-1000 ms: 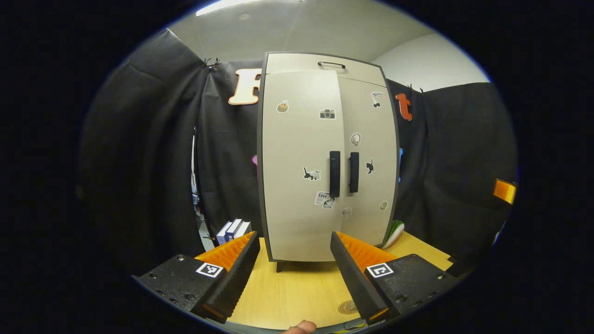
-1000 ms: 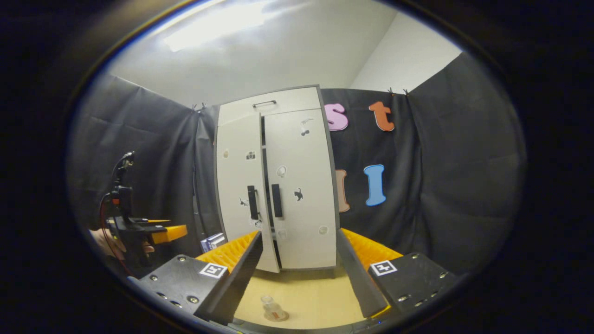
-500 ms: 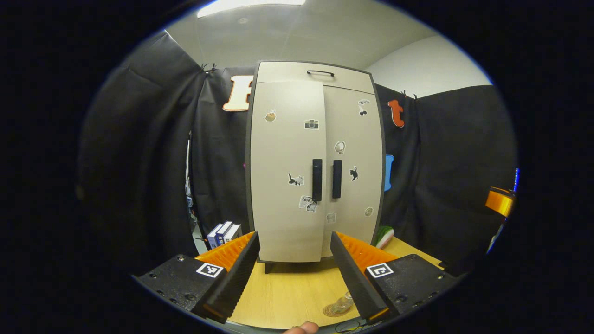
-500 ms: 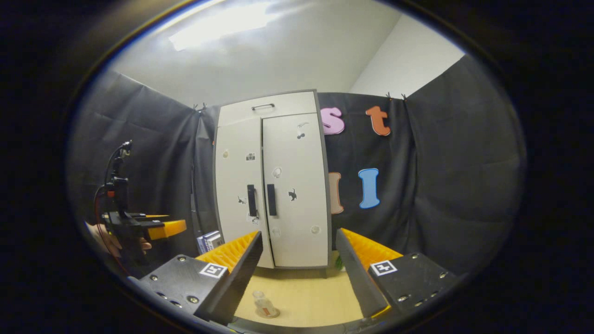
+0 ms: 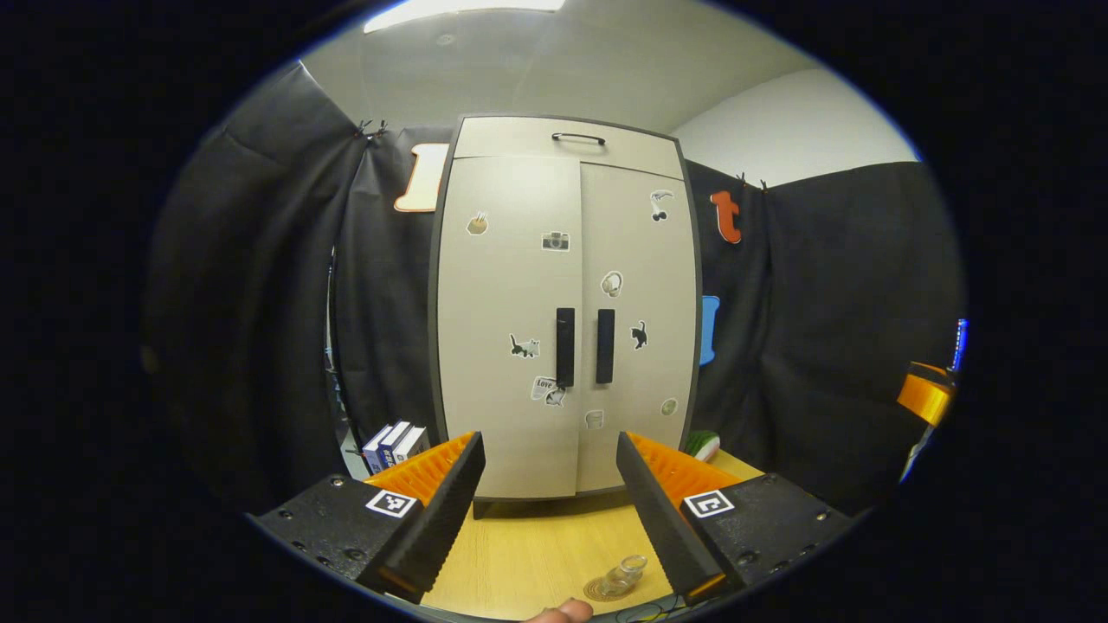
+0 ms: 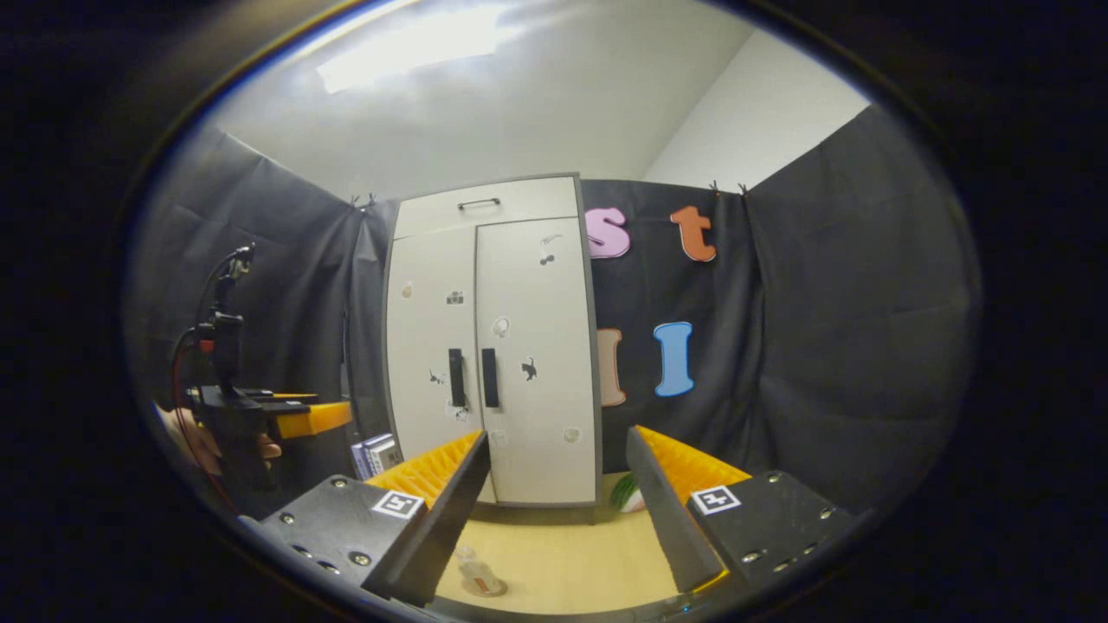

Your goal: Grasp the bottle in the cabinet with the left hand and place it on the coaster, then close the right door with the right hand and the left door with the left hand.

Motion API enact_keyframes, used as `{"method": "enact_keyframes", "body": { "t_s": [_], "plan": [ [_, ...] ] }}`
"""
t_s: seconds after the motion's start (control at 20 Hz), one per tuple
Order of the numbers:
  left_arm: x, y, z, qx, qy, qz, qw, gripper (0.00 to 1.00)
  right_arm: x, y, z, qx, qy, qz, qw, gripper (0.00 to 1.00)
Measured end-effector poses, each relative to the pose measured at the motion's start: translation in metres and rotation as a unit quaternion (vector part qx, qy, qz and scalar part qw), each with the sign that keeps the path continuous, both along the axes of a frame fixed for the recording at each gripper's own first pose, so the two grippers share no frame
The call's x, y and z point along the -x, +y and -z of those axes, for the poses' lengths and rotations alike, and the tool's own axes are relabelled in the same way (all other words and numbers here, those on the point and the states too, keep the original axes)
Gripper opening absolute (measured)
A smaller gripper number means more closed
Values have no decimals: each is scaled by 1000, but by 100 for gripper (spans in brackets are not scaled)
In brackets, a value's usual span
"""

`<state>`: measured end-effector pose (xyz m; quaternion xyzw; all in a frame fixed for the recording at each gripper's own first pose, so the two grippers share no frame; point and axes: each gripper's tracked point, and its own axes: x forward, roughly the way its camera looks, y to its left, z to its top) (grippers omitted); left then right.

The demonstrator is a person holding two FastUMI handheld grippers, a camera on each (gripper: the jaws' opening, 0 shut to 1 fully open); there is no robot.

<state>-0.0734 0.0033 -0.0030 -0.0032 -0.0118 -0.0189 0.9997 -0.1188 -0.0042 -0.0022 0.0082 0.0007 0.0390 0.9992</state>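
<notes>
Both tools, left [image 5: 546, 510] and right [image 6: 558, 510], wide open and empty before the shut cabinet [image 5: 563, 311], books [image 5: 394, 441] beside it.

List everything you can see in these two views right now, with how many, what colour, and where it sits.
Cabinet: one, beige with dark edges, at the back of the table, both doors shut, stickers on them.
Door handles: two, black, side by side at the middle seam.
Top handle: one, dark, on the cabinet's upper panel.
Bottle: one, clear, on the coaster.
Coaster: one, brown, near the table's front edge.
Table: one, light wood.
Books: a few, blue and white, left of the cabinet.
Watermelon-like item: one, green, right of the cabinet.
Left gripper: one, open, empty.
Right gripper: one, open, empty.
</notes>
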Motion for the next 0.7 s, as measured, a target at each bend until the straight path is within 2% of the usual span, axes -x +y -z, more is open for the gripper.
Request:
{"method": "enact_keyframes", "body": {
  "t_s": [0.3, 0.7],
  "plan": [
    [-8, -3, -1, -6, -11, 5, 1000, 96, -23, 0, 0, 4, -3, 8, 1000, 96],
    [-38, -16, 8, -12, 0, 26, 1000, 96, -52, 20, 1, 21, -13, -9, 1000, 96]
  ]
}}
